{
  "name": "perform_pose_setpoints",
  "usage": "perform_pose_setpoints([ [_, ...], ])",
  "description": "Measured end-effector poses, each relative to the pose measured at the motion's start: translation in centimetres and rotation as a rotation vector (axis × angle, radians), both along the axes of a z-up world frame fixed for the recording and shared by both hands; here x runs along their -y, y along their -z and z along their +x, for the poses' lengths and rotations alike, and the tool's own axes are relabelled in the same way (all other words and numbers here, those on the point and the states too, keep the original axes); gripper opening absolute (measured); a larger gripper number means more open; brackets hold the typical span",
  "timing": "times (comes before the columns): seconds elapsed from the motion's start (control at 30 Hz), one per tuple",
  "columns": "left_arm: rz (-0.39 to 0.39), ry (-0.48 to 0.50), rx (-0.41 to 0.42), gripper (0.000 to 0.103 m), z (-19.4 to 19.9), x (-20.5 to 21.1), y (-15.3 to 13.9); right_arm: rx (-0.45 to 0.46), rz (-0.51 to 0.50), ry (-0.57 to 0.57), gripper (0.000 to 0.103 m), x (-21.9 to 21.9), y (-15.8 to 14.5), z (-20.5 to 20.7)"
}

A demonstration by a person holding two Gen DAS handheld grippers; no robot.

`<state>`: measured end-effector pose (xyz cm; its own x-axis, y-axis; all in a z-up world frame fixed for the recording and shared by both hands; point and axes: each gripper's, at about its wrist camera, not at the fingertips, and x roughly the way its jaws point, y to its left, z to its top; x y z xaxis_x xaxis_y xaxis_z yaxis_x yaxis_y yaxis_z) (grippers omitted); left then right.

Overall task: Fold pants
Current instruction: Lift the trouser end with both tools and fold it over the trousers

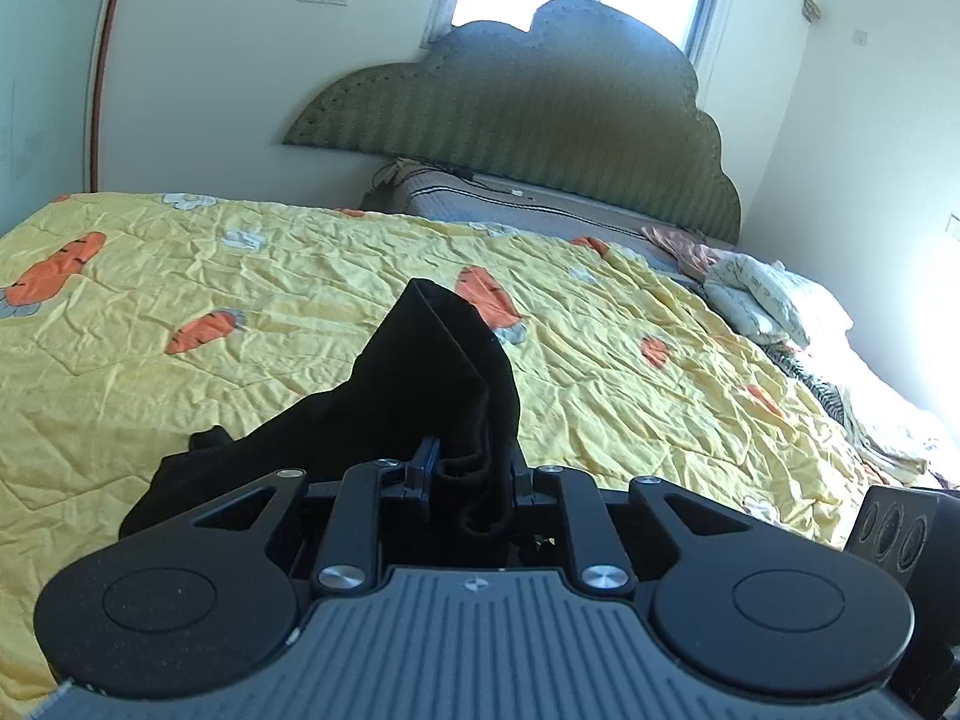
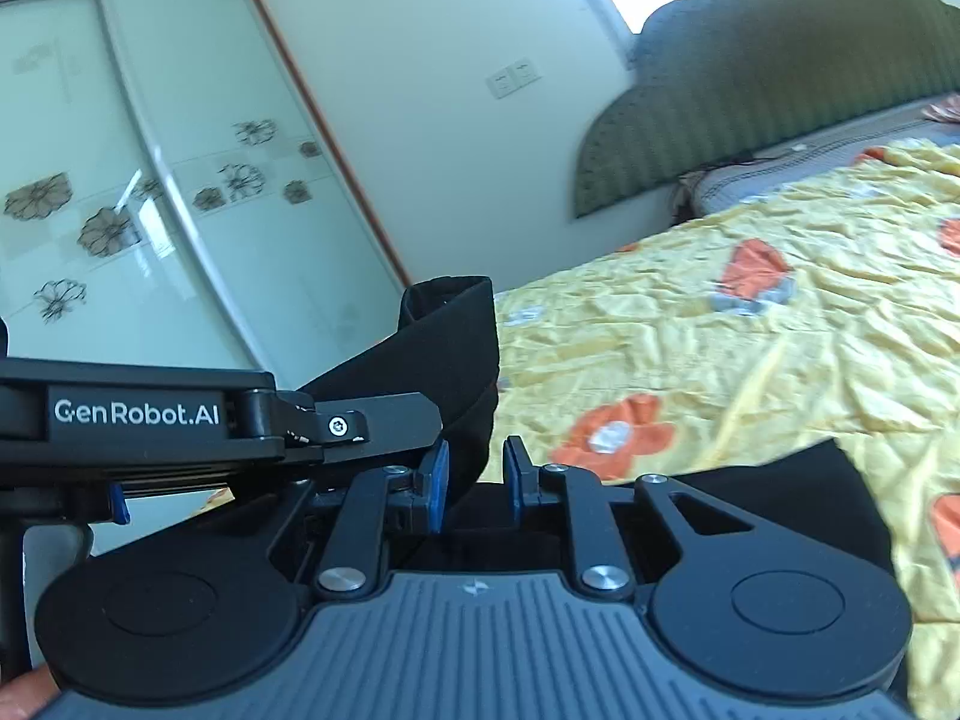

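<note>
The black pants (image 1: 420,384) rise as a folded bunch from my left gripper (image 1: 468,468), which is shut on the fabric with a drawstring loop hanging between its fingers. More of the cloth trails down to the left onto the yellow quilt (image 1: 600,360). In the right wrist view my right gripper (image 2: 477,483) is shut on another part of the pants (image 2: 456,348), its blue pads (image 2: 439,486) on either side of the cloth. The left gripper's body (image 2: 138,414) sits close on the left, level with it. Both hold the pants above the bed.
A yellow carrot-print quilt (image 2: 720,360) covers the bed. A green padded headboard (image 1: 540,120) stands at the far end under a window. Crumpled bedding and pillows (image 1: 762,300) lie along the right side. A glass-door wardrobe (image 2: 150,180) stands beyond the bed's left edge.
</note>
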<state>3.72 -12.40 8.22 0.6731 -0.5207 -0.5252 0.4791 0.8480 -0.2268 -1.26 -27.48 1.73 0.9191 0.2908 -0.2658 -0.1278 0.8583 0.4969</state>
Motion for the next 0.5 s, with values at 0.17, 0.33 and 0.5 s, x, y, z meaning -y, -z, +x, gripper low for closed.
perform_pose_setpoints([
  [0.17, 0.027, 0.062, -0.011, 0.018, -0.3, 3.7, 1.4, -0.032, 0.020, 0.065, 0.019, 3.0, 1.5, -1.2],
  [0.33, 0.051, 0.103, -0.032, 0.018, -0.2, 6.3, 3.0, -0.075, 0.029, 0.118, 0.019, 5.1, 3.0, -1.6],
  [0.5, 0.073, 0.137, -0.035, 0.018, -0.2, 8.3, 4.3, -0.106, 0.038, 0.157, 0.019, 6.5, 4.3, -1.9],
])
